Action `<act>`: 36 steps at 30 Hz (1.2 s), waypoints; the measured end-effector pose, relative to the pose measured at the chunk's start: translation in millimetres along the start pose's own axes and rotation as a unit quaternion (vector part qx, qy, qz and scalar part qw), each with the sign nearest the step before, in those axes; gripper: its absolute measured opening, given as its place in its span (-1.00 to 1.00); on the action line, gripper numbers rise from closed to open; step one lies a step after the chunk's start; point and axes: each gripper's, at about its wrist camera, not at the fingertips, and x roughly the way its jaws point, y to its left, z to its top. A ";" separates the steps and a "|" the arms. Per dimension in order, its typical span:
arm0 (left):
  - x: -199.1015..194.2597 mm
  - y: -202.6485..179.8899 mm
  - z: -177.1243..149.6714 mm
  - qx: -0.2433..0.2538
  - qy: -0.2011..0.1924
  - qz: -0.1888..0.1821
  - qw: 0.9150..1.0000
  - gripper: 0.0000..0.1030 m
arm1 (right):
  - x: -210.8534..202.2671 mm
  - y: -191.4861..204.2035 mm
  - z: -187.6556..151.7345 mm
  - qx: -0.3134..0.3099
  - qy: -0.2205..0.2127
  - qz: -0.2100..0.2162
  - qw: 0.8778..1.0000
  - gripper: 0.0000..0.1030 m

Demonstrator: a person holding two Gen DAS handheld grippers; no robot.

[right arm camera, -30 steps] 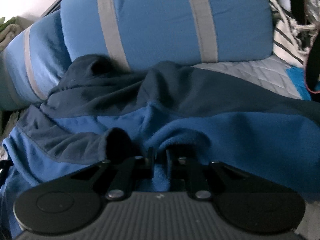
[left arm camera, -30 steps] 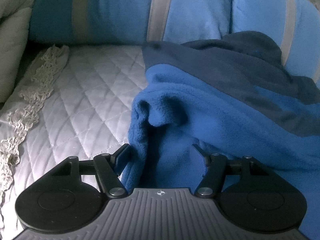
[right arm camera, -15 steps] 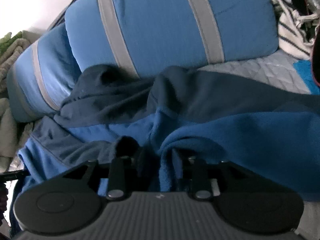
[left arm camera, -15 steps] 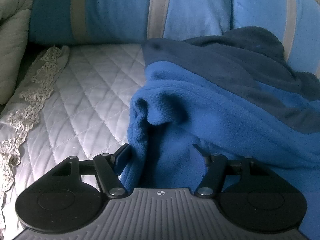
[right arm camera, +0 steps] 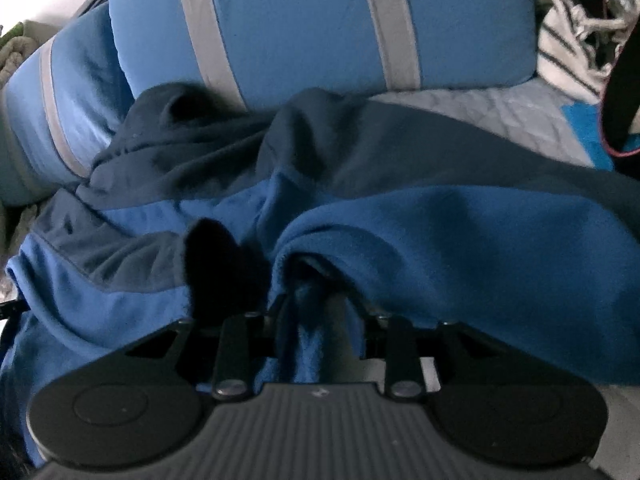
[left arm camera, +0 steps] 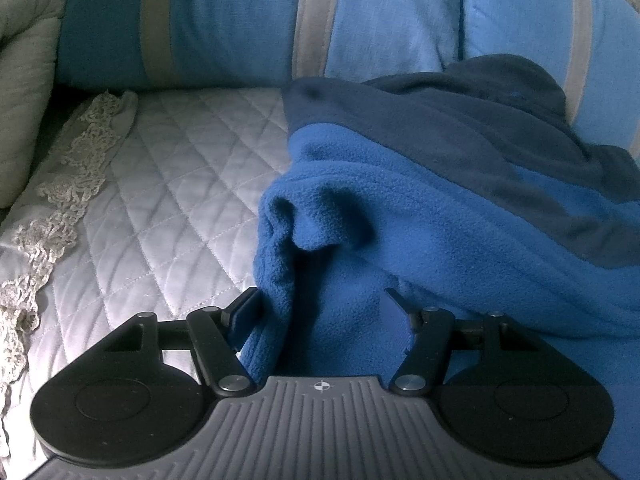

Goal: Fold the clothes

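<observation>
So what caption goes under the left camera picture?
Open left tongs straddle a fold of blue fleece on the quilted bed cover.

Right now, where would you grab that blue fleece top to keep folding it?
Judging by its pose, the raised fold along the fleece top's left edge, rising off the quilted cover. Come from the near side, as the left gripper does: its jaws stand apart astride that fold, which is thick, free of the bed and easy to pinch.
</observation>
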 end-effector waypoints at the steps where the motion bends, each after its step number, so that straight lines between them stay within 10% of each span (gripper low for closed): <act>1: -0.1 0.4 -0.2 -0.001 0.000 -0.001 1.000 0.26 | 0.5 1.7 0.4 -0.001 0.000 0.002 1.000 -0.10; 19: 0.8 -1.9 -1.2 0.004 0.001 0.001 1.000 0.26 | 17.5 -3.8 -4.3 0.020 0.019 0.023 0.999 -0.09; 22: 0.7 -1.8 -1.0 0.004 0.001 0.001 1.000 0.26 | 19.1 -5.5 -6.1 0.032 0.012 0.031 0.999 -0.71; 28: -1.2 -2.2 -1.4 0.003 0.000 -0.002 1.000 0.26 | -3.0 -3.4 -1.0 0.049 -0.012 0.017 0.999 -0.80; 33: -3.7 0.8 -1.5 -0.002 -0.003 -0.008 1.000 0.26 | -2.3 -1.5 0.0 0.049 -0.013 0.002 0.999 -0.76; 36: -5.7 3.7 -0.7 -0.008 -0.007 -0.011 1.000 0.26 | -0.2 6.6 0.4 0.020 0.004 -0.023 1.000 -0.22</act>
